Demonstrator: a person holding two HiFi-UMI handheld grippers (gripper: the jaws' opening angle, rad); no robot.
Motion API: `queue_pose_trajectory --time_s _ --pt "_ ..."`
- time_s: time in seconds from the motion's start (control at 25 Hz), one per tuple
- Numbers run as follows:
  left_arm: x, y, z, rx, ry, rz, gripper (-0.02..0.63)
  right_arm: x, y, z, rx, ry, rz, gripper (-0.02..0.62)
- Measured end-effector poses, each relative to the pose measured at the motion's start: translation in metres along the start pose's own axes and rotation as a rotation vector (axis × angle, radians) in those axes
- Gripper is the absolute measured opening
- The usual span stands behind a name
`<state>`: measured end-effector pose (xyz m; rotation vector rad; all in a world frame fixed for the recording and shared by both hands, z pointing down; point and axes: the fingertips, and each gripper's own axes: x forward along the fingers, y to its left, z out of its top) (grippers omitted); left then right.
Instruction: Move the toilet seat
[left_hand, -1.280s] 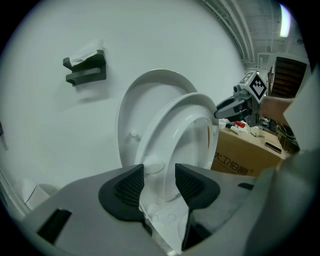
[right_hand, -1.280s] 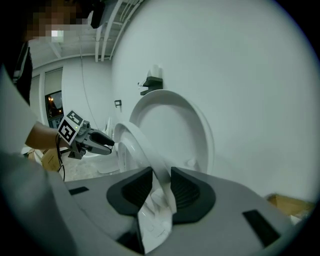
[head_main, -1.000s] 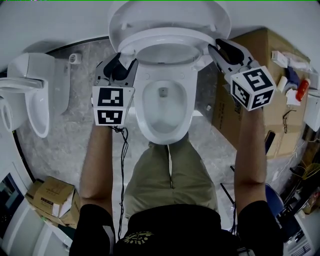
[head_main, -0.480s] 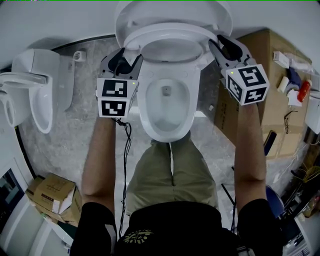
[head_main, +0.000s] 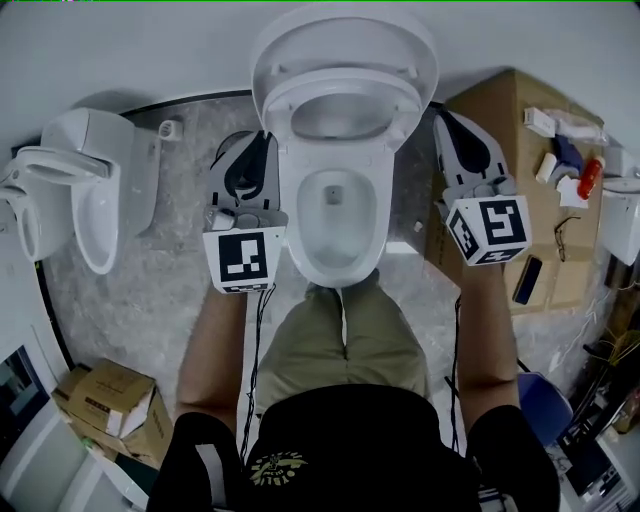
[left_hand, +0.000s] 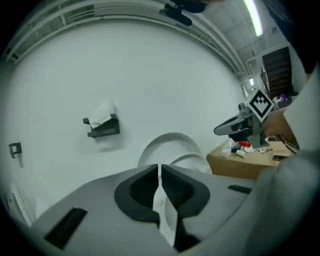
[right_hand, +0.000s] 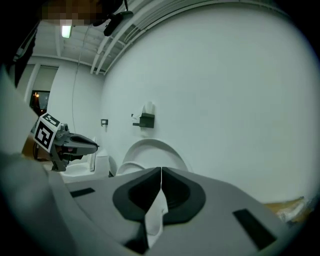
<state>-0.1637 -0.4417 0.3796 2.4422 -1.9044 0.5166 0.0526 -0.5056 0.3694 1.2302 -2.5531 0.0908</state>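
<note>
The white wall (left_hand: 150, 75) filled most of what both tool cameras showed me. In the head view the grey mottled floor (head_main: 140, 290) spread under everything. The toilet (head_main: 333, 262) stood straight ahead of the person, whose khaki-trousered legs (head_main: 340, 340) were close to its front. Its lid (head_main: 345, 35) was upright against the wall. The toilet seat (head_main: 279, 112) was raised off the bowl and tilted up just in front of the lid, leaving the rim bare. Neither tool touched it.

A big cardboard box (head_main: 500, 110) sat to the right of the bowl, with small items (head_main: 560, 150) scattered on its top. A 2nd toilet (head_main: 85, 190) stood well apart on the left. Another, smaller cardboard box (head_main: 110, 400) lay near the lower left corner.

I had the left tool (head_main: 262, 140) just beside the seat's left edge and the right tool (head_main: 443, 118) just beside its right edge, 1 on each side. Both pairs of jaws had just closed. Their tips met with nothing between them, so both tools were empty. On the wall, a small dark holder (left_hand: 102, 126) carried a bit of white paper.
</note>
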Motion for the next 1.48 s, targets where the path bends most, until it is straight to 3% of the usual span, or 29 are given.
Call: queue_pose_trajectory --time_s 0.16,0.56,0.72,1.12,1.48 --pt "-0.032 0.004 0.05 -0.073 -0.113 0.013 0.025 -0.036 0.021 0.024 -0.012 -0.017 0.001 0.029" --pt "-0.107 0.0 0.113 -0.087 -0.165 0.016 0.023 -0.099 0.057 0.069 -0.04 -0.051 0.0 0.029" --pt "-0.134 -0.01 0.122 -0.085 -0.163 -0.011 0.023 -0.129 0.071 0.075 -0.066 -0.041 -0.006 0.029" --pt "-0.176 -0.039 0.127 -0.071 -0.15 -0.103 0.023 -0.176 0.113 0.082 -0.006 -0.027 0.001 0.029" --pt "-0.171 -0.035 0.116 -0.017 -0.096 -0.103 0.023 -0.187 0.125 0.101 -0.014 -0.045 0.008 0.029"
